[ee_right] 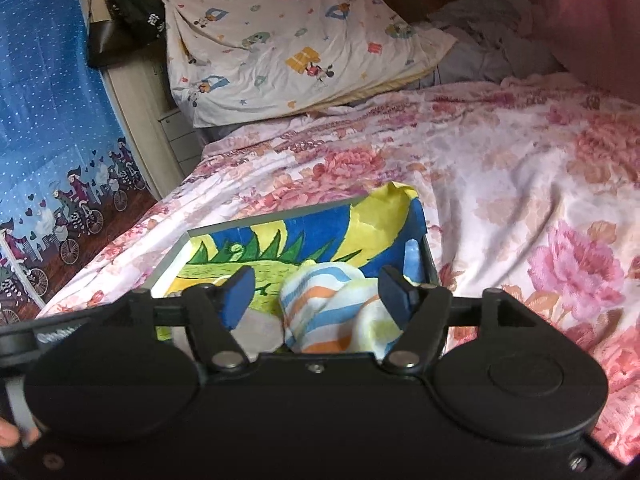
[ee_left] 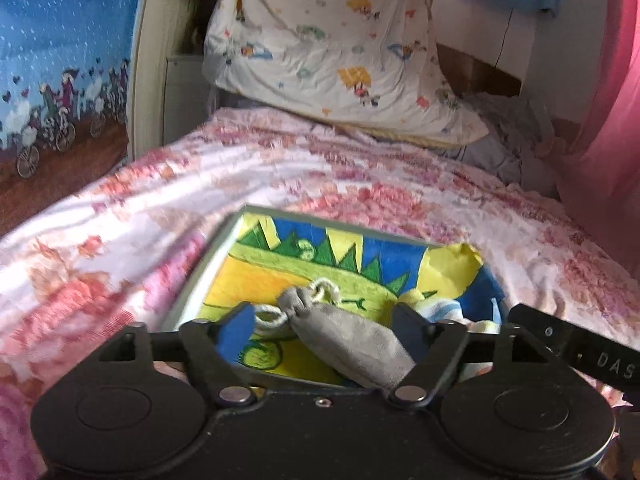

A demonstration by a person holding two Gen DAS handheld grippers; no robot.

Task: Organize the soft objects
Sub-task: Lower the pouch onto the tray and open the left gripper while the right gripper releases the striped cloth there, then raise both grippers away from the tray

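In the left wrist view, the left gripper [ee_left: 325, 320] hangs over a shallow box [ee_left: 208, 256] lined with a dinosaur-print cloth [ee_left: 248, 276], which sits on the floral bedspread [ee_left: 160, 184]. Its jaws are spread wide. A grey drawstring pouch [ee_left: 352, 340] lies between them at about 6 o'clock, cord end toward 11 o'clock, and neither pad appears to press it — so it seems to rest in the box, not in a grip. Part of the right tool juts in at 4 o'clock. A cartoon-print pillow [ee_left: 328, 48] leans at 12 o'clock.

In the right wrist view, the right gripper [ee_right: 320, 294] also stands open, over the same box's 3 o'clock side. A striped sock bundle [ee_right: 320, 300] sits between its fingers; whether the right pad touches it cannot be told.

Risks, as a judgement: the two tools work close together over one small box and could knock each other. A closing jaw might snag the pouch's cord or pinch the loose liner, whose yellow corner [ee_right: 394, 200] already rides up at 1 o'clock — dragging the cloth would spill both soft items. The soft bedding may also let the box tip under pressure.
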